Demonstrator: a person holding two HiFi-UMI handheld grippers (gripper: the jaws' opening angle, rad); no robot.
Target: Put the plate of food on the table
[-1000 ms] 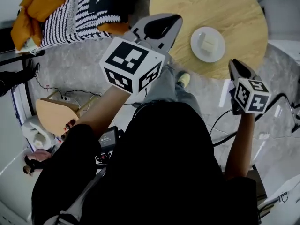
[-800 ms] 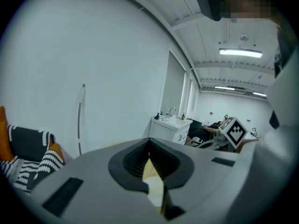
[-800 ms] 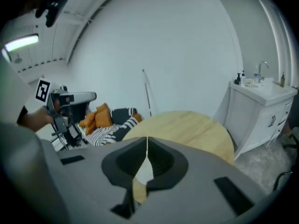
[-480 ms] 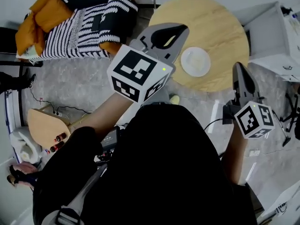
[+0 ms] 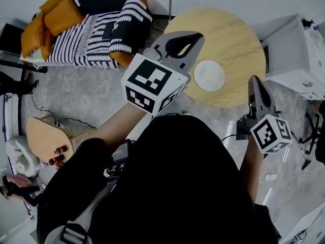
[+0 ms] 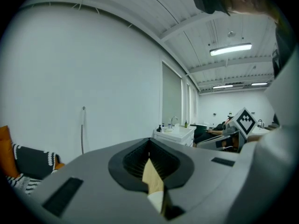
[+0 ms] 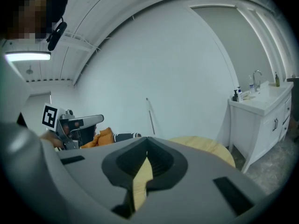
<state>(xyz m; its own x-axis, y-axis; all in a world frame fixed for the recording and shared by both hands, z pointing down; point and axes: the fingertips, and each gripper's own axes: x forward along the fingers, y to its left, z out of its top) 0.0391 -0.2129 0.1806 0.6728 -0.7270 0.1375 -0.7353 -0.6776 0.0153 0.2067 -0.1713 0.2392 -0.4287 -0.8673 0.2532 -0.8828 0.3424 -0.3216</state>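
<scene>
A white plate of pale food (image 5: pixel 209 75) rests on the round wooden table (image 5: pixel 238 29), near its front edge. My left gripper (image 5: pixel 192 38) hovers high over the table's left edge, left of the plate, jaws shut with nothing in them. My right gripper (image 5: pixel 254 85) is held off the table's lower right edge, also shut and empty. In the left gripper view the left gripper (image 6: pixel 152 174) shows only a thin slit between its jaws. The right gripper view has the right gripper (image 7: pixel 141 174) closed the same way, with the table (image 7: pixel 208 146) beyond it.
A seat with striped and orange cushions (image 5: pixel 91 24) stands at the upper left. A white cabinet (image 5: pixel 299 50) is right of the table. A low wooden stand with small bottles (image 5: pixel 43 136) and cables lie on the floor at left. A white vanity (image 7: pixel 261 120) stands against the wall.
The view has drawn back from the table. The plate stays put on the table. My right gripper has pulled away from the table edge toward my body; the left stays raised.
</scene>
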